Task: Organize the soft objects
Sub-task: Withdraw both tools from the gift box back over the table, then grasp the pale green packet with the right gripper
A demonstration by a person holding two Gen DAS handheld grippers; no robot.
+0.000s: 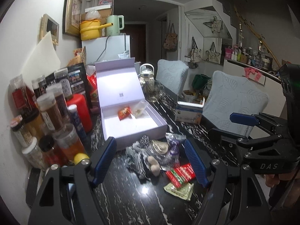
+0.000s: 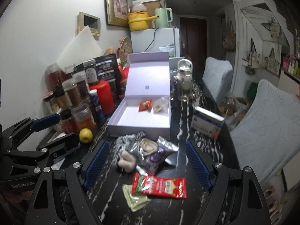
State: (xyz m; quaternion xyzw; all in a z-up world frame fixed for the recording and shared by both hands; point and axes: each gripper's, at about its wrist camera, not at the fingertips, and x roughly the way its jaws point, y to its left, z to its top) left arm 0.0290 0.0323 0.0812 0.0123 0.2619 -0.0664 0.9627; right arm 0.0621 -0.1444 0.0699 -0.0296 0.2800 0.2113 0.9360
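Observation:
An open lavender box (image 1: pixel 153 129) (image 2: pixel 120 125) stands on the black marbled table, holding a red packet (image 1: pixel 124 112) (image 2: pixel 145 105) and a clear bag (image 1: pixel 139 109) (image 2: pixel 160 106). In front of it lies a pile: a striped plush toy (image 1: pixel 142 159) (image 2: pixel 125 150), a purple foil bag (image 1: pixel 173 146) (image 2: pixel 159 151), a red sachet (image 1: pixel 181 175) (image 2: pixel 161 186) and a pale green sachet (image 1: pixel 180 189) (image 2: pixel 136 199). My left gripper (image 1: pixel 150 161) is open, its blue pads either side of the pile. My right gripper (image 2: pixel 147 164) is open above the pile too; it also shows in the left wrist view (image 1: pixel 241 119).
Jars and spice bottles (image 1: pixel 48 112) (image 2: pixel 75 93) crowd the left by the wall, with a yellow lemon (image 2: pixel 85 135). A glass teapot (image 1: pixel 149 78) (image 2: pixel 184 78) stands behind the box, a blue-white carton (image 1: pixel 189 113) (image 2: pixel 208 123) at right. Two covered chairs (image 1: pixel 234 101) line the table's right side.

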